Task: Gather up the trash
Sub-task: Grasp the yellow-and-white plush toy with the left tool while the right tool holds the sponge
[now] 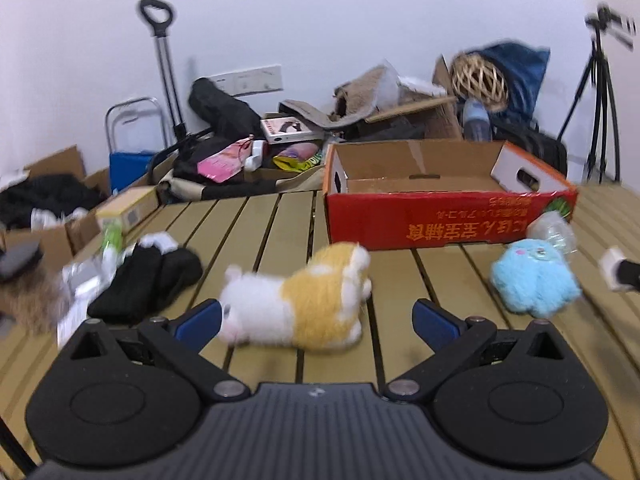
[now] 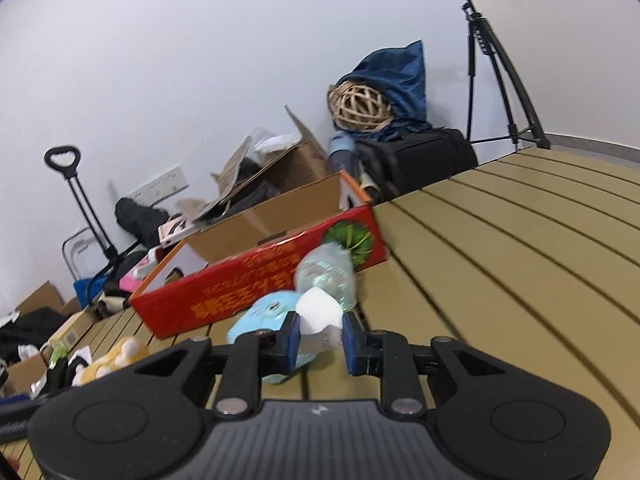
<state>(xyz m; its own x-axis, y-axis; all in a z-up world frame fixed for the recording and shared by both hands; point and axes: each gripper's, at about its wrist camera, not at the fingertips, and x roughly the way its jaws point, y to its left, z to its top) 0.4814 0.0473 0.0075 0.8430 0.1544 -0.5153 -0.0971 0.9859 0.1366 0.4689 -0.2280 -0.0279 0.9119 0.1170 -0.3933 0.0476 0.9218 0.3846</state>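
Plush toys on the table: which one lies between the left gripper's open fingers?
The white-and-yellow plush, lying between the left gripper's fingers; the blue plush sits off to its right.

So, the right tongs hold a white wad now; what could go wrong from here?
The right tongs pinch only the lower edge of the white wad, so it may slip out on the way to the red box. The blue plush and crumpled plastic bottle sit close and could get knocked.

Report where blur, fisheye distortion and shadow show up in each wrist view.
Left wrist view: motion blur smears the corgi plush and the tripod; table slats fan outward; a soft shadow lies under the plush. Right wrist view: tilted horizon, curved slats, blurred red box; the right gripper stays sharp.
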